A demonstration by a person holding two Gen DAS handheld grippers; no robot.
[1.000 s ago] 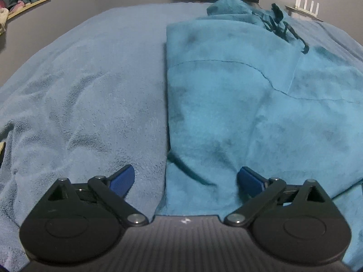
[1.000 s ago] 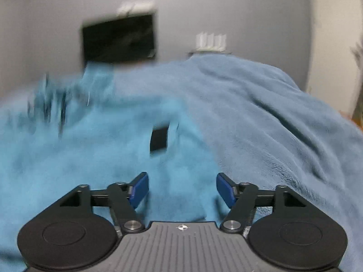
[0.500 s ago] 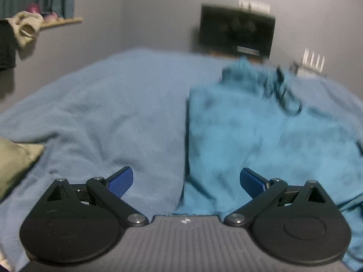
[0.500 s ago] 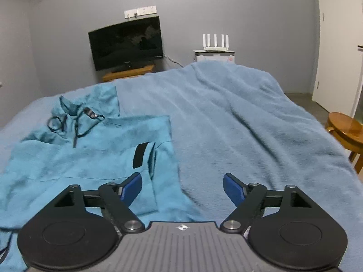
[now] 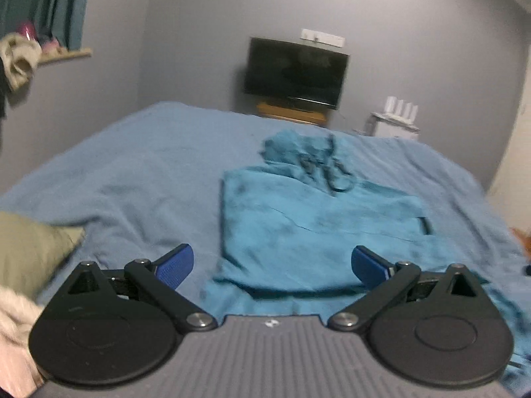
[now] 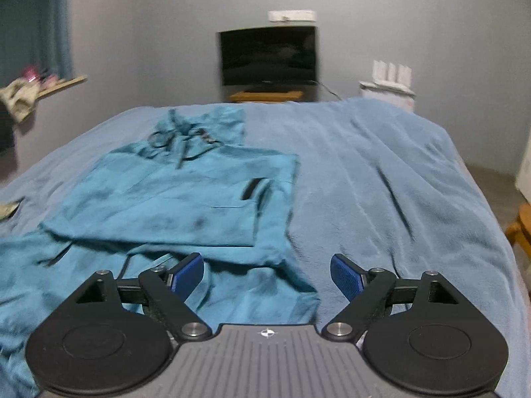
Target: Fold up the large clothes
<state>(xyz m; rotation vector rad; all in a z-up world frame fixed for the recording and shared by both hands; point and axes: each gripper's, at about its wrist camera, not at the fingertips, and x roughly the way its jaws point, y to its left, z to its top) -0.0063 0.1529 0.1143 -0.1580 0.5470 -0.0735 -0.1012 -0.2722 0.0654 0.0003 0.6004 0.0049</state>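
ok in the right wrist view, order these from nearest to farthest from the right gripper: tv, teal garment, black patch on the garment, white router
From the right gripper:
1. Teal garment, just ahead, to the left on the bed.
2. Black patch, farther up the garment.
3. White router, far right, and TV, centre wall: too close to call.

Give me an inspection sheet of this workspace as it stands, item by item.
Surface: bed under a blue blanket, rumpled.
Job's things: teal hooded garment lying flat on the blanket, sides folded in, hood at the far end, lower part loose and creased near the camera.
Clutter: olive pillow at the bed's left edge; pale cloth near the left tool's camera.
Grippers: left tool open, nothing between the jaws; right tool open, jaws have just been opening, nothing held.
Cables: dark drawcord on the hood; a cord by the television.
Surroundings: dark television, white router, curtain, shelf with oddments, wooden stool.
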